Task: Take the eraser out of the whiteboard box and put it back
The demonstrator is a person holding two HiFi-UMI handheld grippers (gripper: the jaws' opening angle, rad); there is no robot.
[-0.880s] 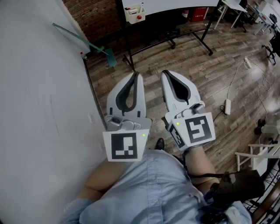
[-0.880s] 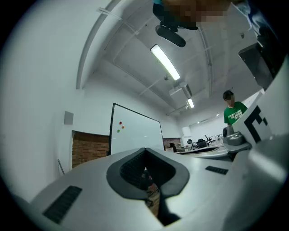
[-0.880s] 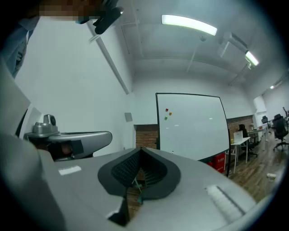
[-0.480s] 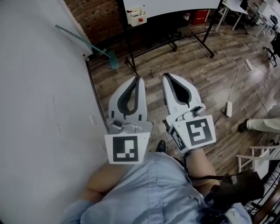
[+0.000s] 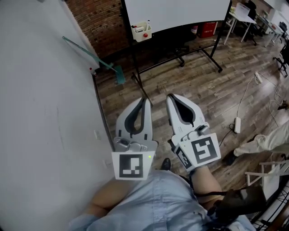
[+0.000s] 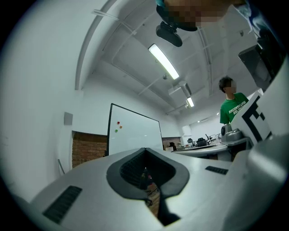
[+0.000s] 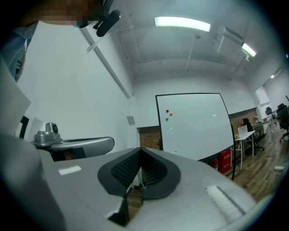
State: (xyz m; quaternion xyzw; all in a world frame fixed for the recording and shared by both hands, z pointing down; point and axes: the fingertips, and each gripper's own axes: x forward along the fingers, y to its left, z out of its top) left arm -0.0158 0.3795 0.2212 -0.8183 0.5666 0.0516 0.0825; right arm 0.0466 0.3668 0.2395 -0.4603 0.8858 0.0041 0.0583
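Both the left gripper (image 5: 144, 99) and right gripper (image 5: 170, 96) have jaws pressed together on nothing, while the whiteboard box (image 5: 141, 30) at twelve o'clock has slid nearer, its eraser presumably inside, still well apart.

Left gripper (image 5: 144, 99) and right gripper (image 5: 170, 96): white shells, dark grey ribbed linings, marker cubes (image 5: 132, 164) in black-and-white squares. Ahead of both grippers: whiteboard (image 5: 176, 11), white with a black frame; whiteboard box (image 5: 142, 30), cream with red showing in it; brick wall (image 5: 97, 22), red-brown. Beneath the grippers: floor (image 5: 212, 85), grey-brown wood planks.
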